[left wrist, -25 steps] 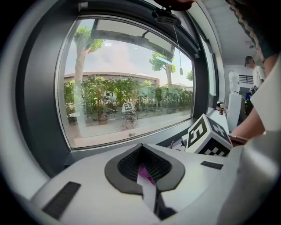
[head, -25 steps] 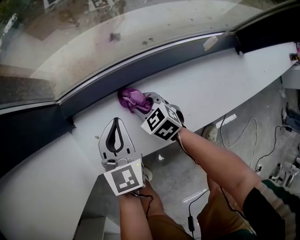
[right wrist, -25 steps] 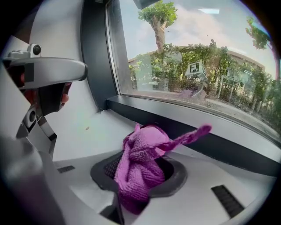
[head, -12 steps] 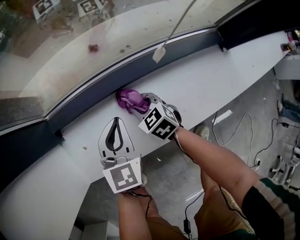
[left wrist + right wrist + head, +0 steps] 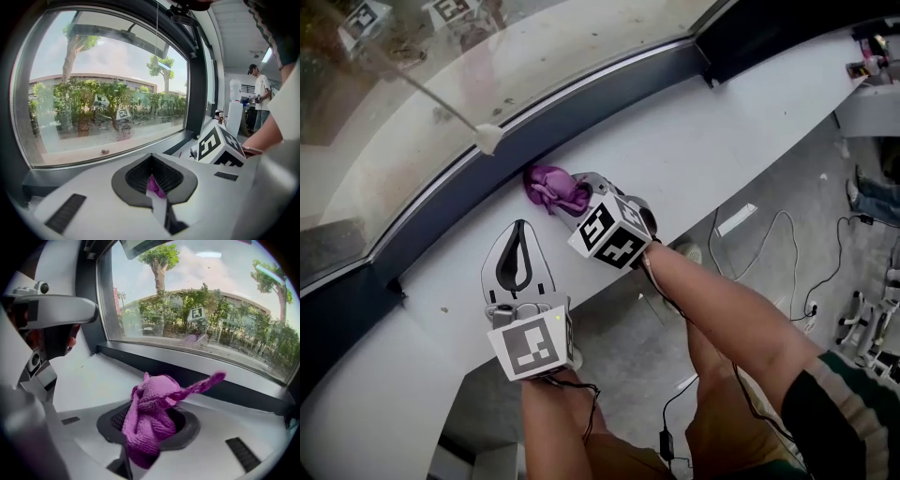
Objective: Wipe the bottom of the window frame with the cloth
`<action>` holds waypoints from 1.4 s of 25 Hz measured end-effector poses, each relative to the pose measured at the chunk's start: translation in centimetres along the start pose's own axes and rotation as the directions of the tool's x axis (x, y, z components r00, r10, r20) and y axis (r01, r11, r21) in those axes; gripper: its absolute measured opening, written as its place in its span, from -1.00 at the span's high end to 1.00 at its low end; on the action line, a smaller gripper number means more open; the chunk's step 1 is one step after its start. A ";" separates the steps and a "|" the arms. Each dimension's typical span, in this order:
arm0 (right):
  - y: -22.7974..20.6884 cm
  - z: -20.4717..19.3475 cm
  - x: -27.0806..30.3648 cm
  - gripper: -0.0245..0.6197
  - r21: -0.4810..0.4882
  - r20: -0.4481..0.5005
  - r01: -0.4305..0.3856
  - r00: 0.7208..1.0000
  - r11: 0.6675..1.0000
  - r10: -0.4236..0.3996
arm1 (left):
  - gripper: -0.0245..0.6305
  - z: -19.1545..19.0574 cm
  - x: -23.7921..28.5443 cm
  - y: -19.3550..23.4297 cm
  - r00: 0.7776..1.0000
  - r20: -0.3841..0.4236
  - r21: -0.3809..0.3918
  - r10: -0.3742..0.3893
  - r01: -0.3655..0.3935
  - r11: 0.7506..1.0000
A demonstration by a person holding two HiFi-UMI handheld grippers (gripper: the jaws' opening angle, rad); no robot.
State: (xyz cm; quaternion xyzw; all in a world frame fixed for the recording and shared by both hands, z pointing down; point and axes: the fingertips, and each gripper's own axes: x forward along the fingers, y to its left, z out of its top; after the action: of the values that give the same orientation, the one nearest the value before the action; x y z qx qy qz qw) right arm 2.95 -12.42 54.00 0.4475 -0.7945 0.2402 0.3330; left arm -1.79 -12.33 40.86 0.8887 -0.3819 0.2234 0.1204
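A crumpled purple cloth (image 5: 549, 186) lies against the dark bottom strip of the window frame (image 5: 619, 89), on the white sill (image 5: 722, 141). My right gripper (image 5: 574, 195) is shut on the cloth (image 5: 151, 420), which bulges out of its jaws, one end sticking out toward the frame (image 5: 220, 380). My left gripper (image 5: 519, 227) rests on the sill just left of it, shut and empty, pointing at the frame. In the left gripper view the shut left gripper (image 5: 153, 159) shows a sliver of purple through its gap, and the right gripper's marker cube (image 5: 218, 147) stands to the right.
A white cord pull (image 5: 487, 139) hangs in front of the glass. The sill's front edge drops to a floor with cables (image 5: 787, 234) and equipment (image 5: 867, 337). A person (image 5: 259, 93) stands far off along the sill.
The head view has swung, so the frame and the cord pull have slid left. The right gripper with the cloth has crept a little rightward along the frame, and the left gripper stays beside it.
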 end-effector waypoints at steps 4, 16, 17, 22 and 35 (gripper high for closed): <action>-3.0 -2.0 -1.0 0.52 0.027 0.010 0.024 1.000 0.999 -0.024 | 0.90 -0.8 2.3 -3.3 0.999 -0.017 0.018 -0.042 0.042 0.999; -5.5 -3.2 -3.8 0.52 -0.003 0.031 0.018 0.999 1.000 -0.018 | 0.90 -0.8 5.4 -6.4 0.996 -0.058 0.073 -0.060 0.064 0.995; -5.6 -3.3 -4.0 0.52 0.000 0.031 0.019 0.999 1.000 -0.019 | 0.90 -0.7 5.4 -6.5 0.996 -0.059 0.076 -0.062 0.066 0.995; -6.6 -3.1 -4.6 0.52 0.017 0.041 0.015 0.999 1.000 -0.016 | 0.90 -0.7 5.8 -7.2 0.993 -0.089 0.143 -0.079 0.091 0.986; -12.2 -5.2 -6.2 0.52 0.075 0.023 0.053 0.998 0.996 -0.055 | 0.90 0.8 10.2 -9.0 0.989 -0.099 0.141 -0.106 0.119 0.983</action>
State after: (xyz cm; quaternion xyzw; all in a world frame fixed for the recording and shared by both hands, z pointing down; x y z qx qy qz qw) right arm 17.56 -11.38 53.89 0.4840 -0.7767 0.2546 0.3125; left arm 11.27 -12.89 44.80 0.9042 -0.3078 0.2839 0.0844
